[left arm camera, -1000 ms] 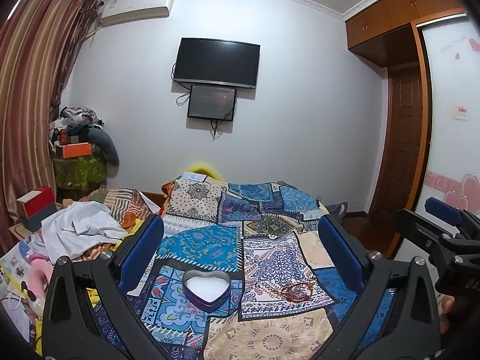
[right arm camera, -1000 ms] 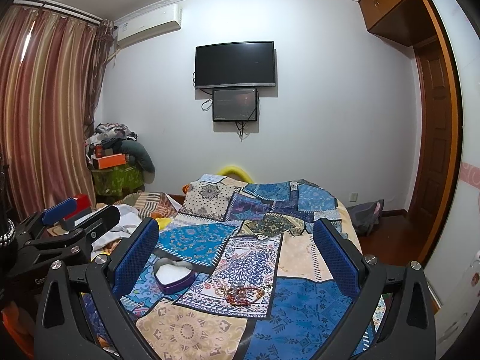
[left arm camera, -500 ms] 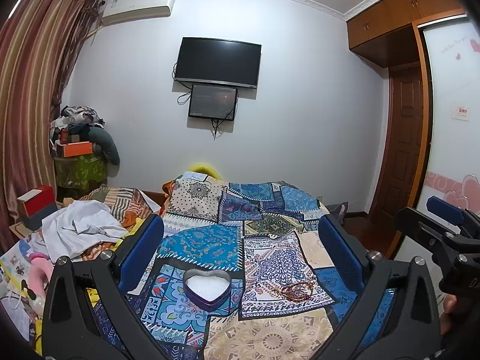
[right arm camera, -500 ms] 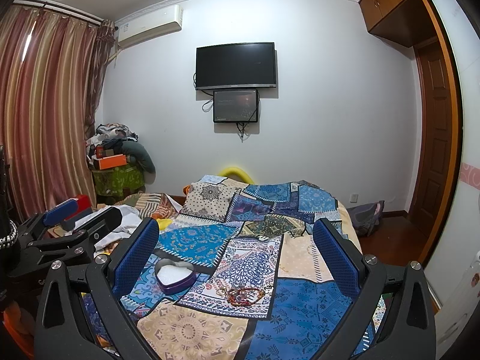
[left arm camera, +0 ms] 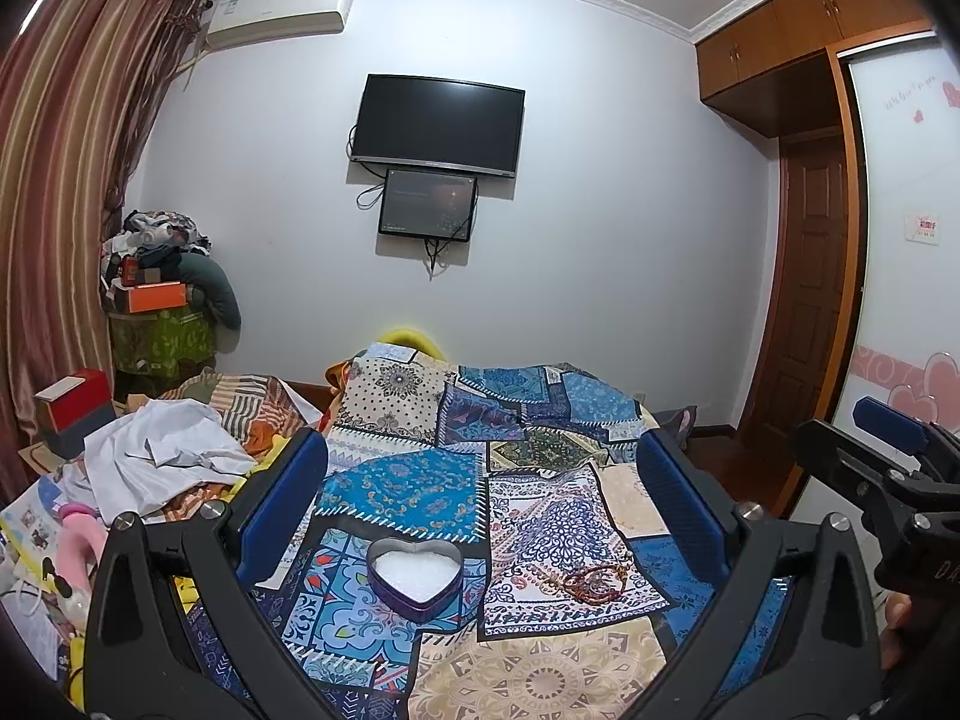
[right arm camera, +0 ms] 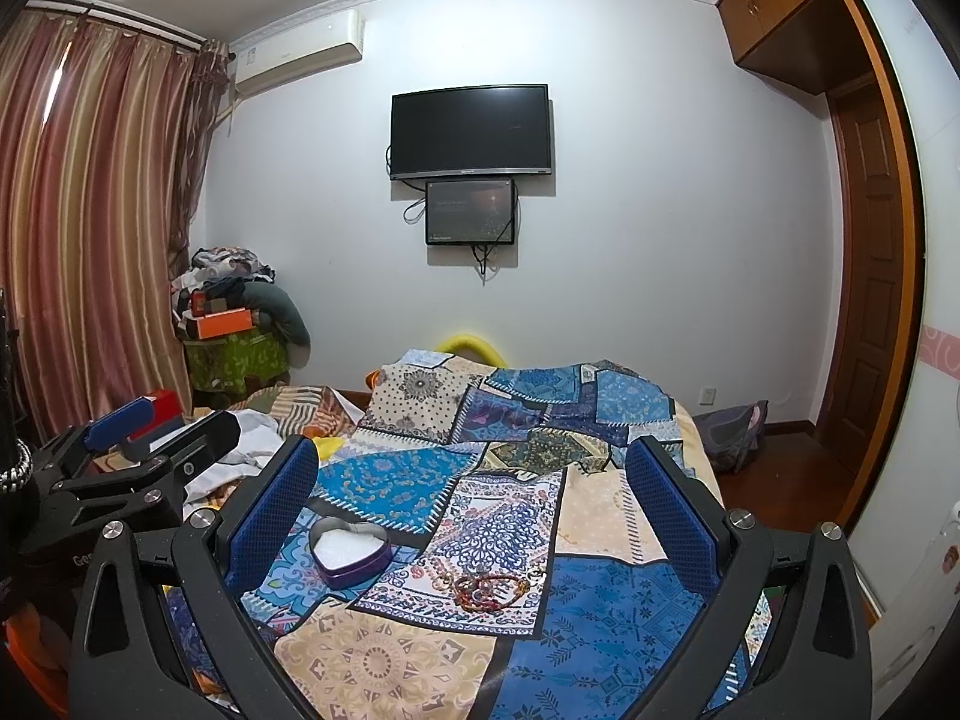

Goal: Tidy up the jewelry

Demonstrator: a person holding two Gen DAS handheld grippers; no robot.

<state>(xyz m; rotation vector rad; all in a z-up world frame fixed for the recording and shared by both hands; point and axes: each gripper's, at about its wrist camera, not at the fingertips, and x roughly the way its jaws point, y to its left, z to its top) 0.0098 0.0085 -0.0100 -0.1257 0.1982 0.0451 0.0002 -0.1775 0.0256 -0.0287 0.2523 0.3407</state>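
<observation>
The left hand-held gripper (left arm camera: 480, 504) hangs above the near end of the bed with its blue pads wide apart and nothing between them. The right hand-held gripper (right arm camera: 471, 501) does the same just beside it, jaws spread and empty. Both are held level and well back from the things on the bed, so neither camera is blocked; this looks like a start pose, with the task not yet begun.

Framed between the left pair of fingers sits a heart-shaped tin (left arm camera: 414, 573), lid off, resting on the patchwork bedspread (left arm camera: 414, 480) near the bed's near edge and somewhat toward its left side. Its walls are dark purple outside and silvery inside, and the bottom is lined with something white, probably padding. No jewelry is in it. It stands open, most likely so that pieces can be dropped straight in.

To the tin's right, close by but not touching, a small heap of bracelets (left arm camera: 591, 579) lies on a pale patterned patch. From the right camera the same bracelets (right arm camera: 489, 591) show as reddish-brown and gold beaded loops tangled together; how many there are I cannot tell. They lie closer to the right gripper's centre line, which suggests that hand will pick while the left steadies the tin (right arm camera: 349, 552).

A pile of white clothes (left arm camera: 156, 456) lies off the bed's left edge.
</observation>
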